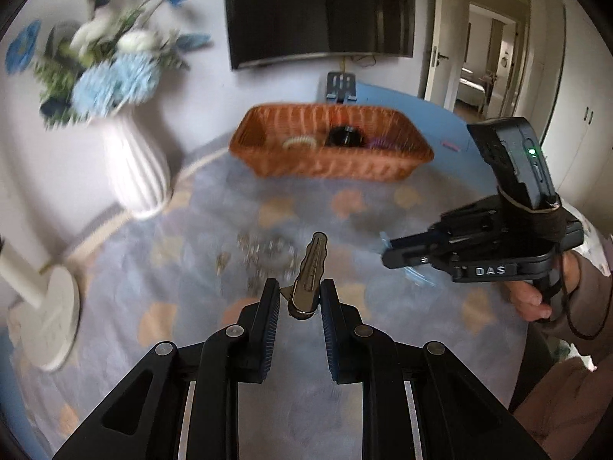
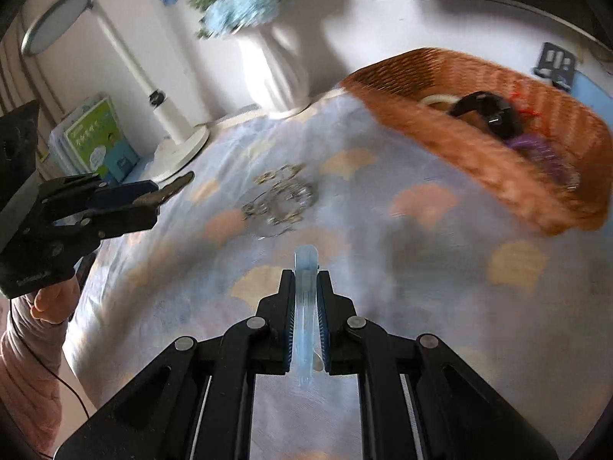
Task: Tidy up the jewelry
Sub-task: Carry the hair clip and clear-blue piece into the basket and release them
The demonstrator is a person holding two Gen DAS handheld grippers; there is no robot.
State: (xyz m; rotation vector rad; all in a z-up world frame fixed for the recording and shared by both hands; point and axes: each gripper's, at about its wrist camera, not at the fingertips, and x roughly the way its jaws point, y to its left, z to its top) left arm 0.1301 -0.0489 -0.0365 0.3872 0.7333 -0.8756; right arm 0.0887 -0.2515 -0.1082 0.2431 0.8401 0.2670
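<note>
My left gripper [image 1: 300, 285] is shut on a bronze metal hair clip [image 1: 311, 264], held above the patterned cloth; the right wrist view shows the same gripper [image 2: 155, 201] and clip [image 2: 177, 185] at the left. A translucent blue curved piece [image 2: 305, 326] stands on edge between the pads of my right gripper [image 2: 306, 276], which is shut on it; the left wrist view has that gripper [image 1: 387, 252] at the right. A silvery chain [image 2: 281, 199] lies loose on the cloth [image 1: 264, 255]. The woven orange basket [image 1: 333, 170] [image 2: 471, 165] holds a pale bracelet, a black item and something purple.
A white vase of blue flowers [image 1: 134, 168] and a white lamp base [image 1: 51, 318] stand at the cloth's left edge. A dark screen [image 1: 318, 11] hangs on the wall behind the basket. A green-covered stack [image 2: 97, 140] sits by the lamp post.
</note>
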